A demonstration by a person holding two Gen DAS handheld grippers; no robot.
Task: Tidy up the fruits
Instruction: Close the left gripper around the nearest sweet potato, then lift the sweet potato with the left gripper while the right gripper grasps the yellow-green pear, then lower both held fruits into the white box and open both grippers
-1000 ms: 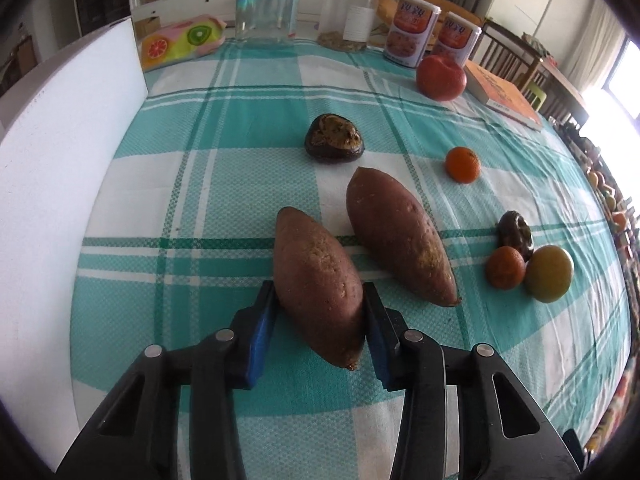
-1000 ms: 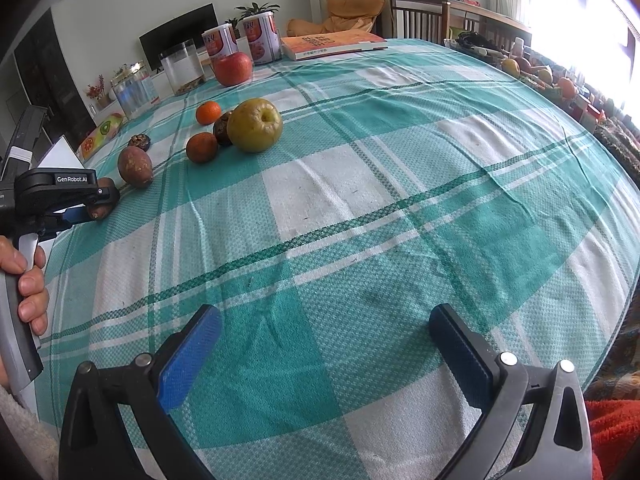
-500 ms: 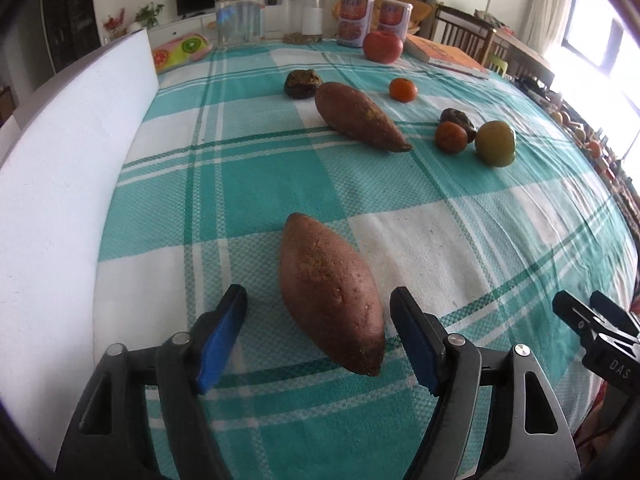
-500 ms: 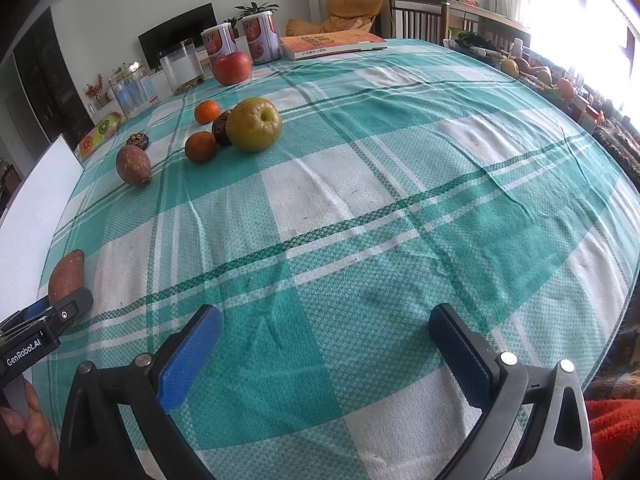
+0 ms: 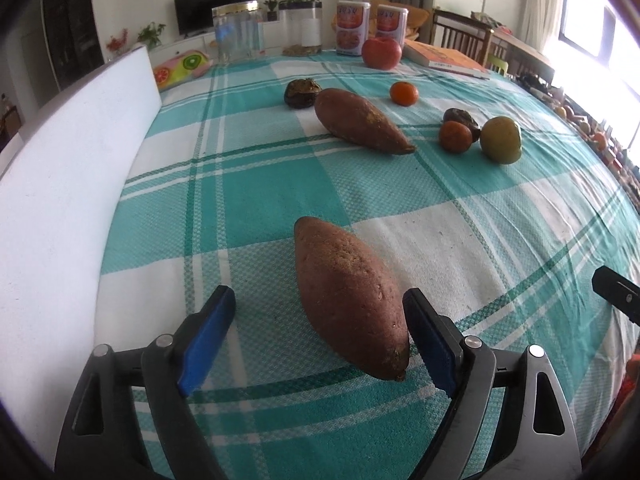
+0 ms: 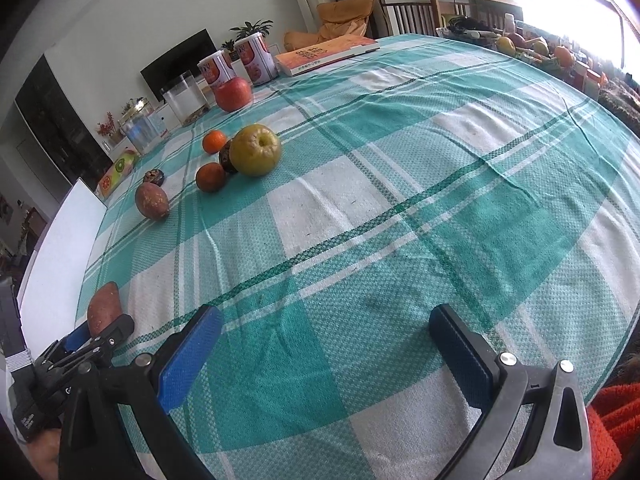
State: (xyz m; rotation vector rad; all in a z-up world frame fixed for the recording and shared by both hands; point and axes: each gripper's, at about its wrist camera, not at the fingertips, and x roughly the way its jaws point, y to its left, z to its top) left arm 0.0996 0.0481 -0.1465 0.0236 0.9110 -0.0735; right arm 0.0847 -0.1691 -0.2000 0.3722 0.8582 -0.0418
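My left gripper (image 5: 320, 320) is open, its blue pads either side of a sweet potato (image 5: 350, 296) that lies on the checked tablecloth near the front edge. A second sweet potato (image 5: 360, 120) lies farther back. Beyond it are a dark fruit (image 5: 301, 92), a tangerine (image 5: 404, 93), a red apple (image 5: 381, 53), and a cluster of an orange fruit (image 5: 455, 136), a dark fruit (image 5: 462, 117) and a yellow-green apple (image 5: 501, 140). My right gripper (image 6: 326, 348) is open and empty over bare cloth; the left gripper (image 6: 96, 340) and near sweet potato (image 6: 104, 310) show at its left.
A white foam board (image 5: 60, 208) stands along the table's left edge. At the back are a glass jar (image 5: 238, 32), two cans (image 5: 370, 28), an orange book (image 5: 444, 56) and a fruit-print pouch (image 5: 182, 66). Chairs and clutter lie beyond the right edge.
My left gripper carried the sweet potato from beside the other one toward the front edge, set it down and opened. The right gripper has stayed still.
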